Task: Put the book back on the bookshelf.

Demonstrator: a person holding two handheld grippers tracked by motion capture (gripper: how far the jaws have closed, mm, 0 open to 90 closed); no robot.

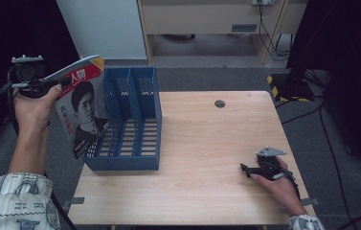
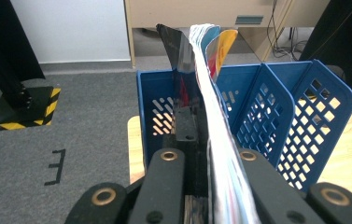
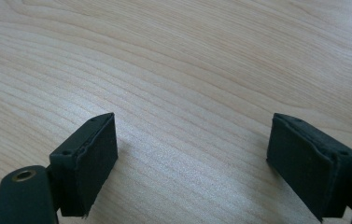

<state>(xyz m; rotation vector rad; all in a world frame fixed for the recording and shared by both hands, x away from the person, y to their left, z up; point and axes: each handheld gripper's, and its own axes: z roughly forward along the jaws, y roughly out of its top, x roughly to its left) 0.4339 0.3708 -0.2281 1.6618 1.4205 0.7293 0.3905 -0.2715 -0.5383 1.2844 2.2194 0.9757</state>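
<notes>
Blue file rack (image 1: 135, 120) on the wooden table (image 1: 207, 158), with a magazine (image 1: 83, 108) held beside it.

The left gripper (image 1: 49, 86) is clamped on the magazine's upper edge and holds it upright over the rack's leftmost side, cover with a portrait facing outward. The right gripper (image 1: 251, 170) rests on the table near the right edge, well apart from the rack, its jaws standing wide with nothing between them.

Left gripper (image 1: 65, 81) raised at upper left, jaws clamped tight; right gripper (image 1: 245, 167) low at lower right, jaws spread wide.
</notes>
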